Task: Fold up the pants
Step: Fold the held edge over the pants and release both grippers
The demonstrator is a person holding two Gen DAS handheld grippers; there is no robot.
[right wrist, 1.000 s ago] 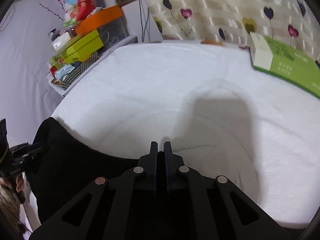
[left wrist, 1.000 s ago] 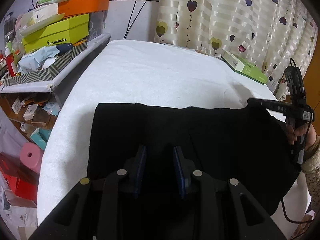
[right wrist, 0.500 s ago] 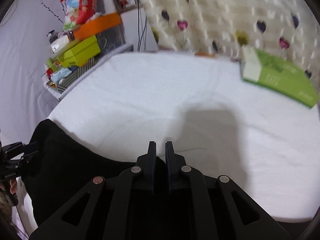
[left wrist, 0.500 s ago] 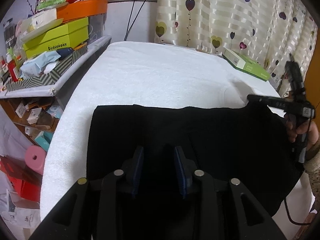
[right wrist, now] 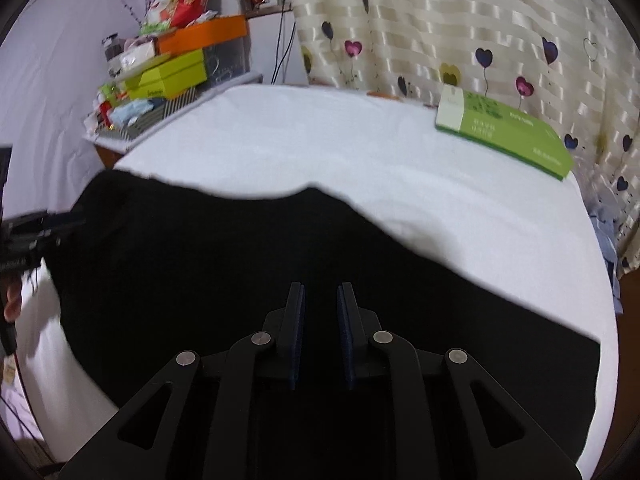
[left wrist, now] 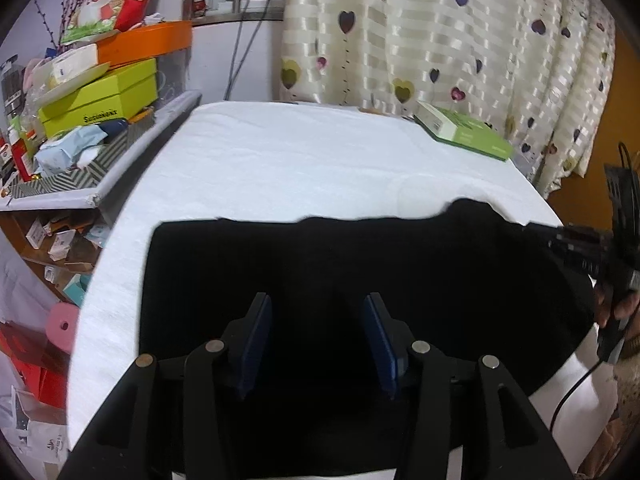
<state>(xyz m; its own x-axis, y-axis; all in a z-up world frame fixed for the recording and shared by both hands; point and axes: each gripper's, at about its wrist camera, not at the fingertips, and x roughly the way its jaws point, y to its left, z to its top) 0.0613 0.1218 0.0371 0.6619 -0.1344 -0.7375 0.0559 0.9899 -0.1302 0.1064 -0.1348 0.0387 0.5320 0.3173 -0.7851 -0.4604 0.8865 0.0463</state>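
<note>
I see the pants [left wrist: 360, 272] as a flat black mass with no seam, waistband or leg visible, so I cannot tell which end is the waist. Their near edge is hidden behind both gripper bodies. They lie on the white-covered counter [left wrist: 300, 160], at its near side, long axis running left to right across both views; the far edge is roughly straight in the left wrist view and slants down toward the right in the right wrist view. The left gripper [left wrist: 316, 340] is over the cloth with its jaws opening, set wide, blue pads [left wrist: 256, 344] clear of each other; black fabric shows in the gap, but I cannot tell whether the pads touch it. The right gripper [right wrist: 320, 332] has its jaws opening, a narrow gap, fabric showing behind it, nothing pinched. In the left view the right gripper is blurred at the frame's right edge, and the hand [left wrist: 620, 304] on it is cut off. A green box [right wrist: 504, 136] lies at the counter's far right corner.
</note>
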